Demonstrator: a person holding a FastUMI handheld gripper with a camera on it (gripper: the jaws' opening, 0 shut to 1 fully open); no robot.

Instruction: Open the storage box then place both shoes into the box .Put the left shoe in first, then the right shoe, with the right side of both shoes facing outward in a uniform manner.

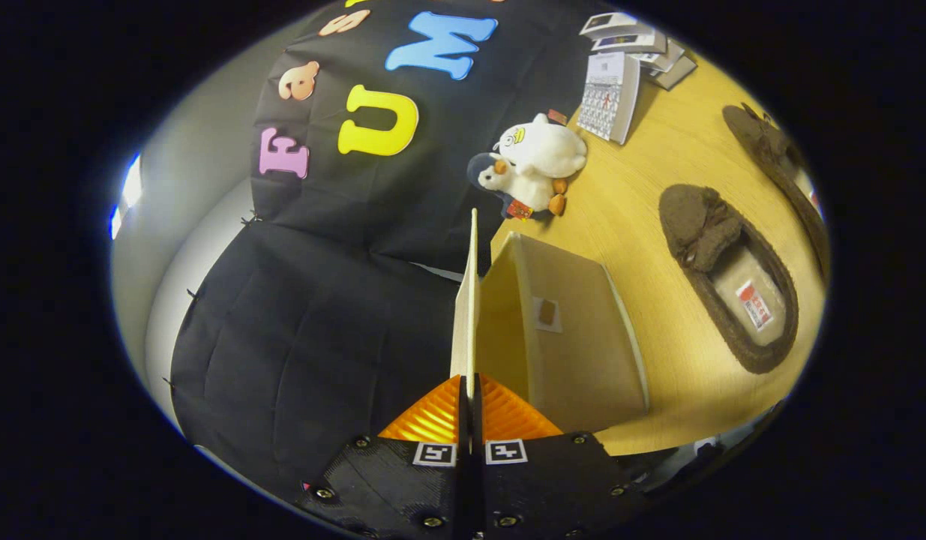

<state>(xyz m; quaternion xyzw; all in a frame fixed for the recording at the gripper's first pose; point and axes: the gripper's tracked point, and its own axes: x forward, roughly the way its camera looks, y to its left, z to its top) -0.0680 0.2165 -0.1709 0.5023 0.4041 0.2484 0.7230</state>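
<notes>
Box [560, 330] on the counter [680, 420], just ahead of the tool [468, 390]; lid [470, 300] raised edge-on, pinched between closed fingers. Thin grip: could slip and drop the lid shut, or drag the light box off its spot. Shoes at two o'clock from the box: nearer shoe [729, 277], farther shoe [777, 161] beyond. Plush toys [534, 169] at twelve, clear.

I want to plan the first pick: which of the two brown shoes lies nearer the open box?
The shoe with the labelled insole, just beside the box; the other shoe lies beyond it. The gripper pinches the lid.
</notes>
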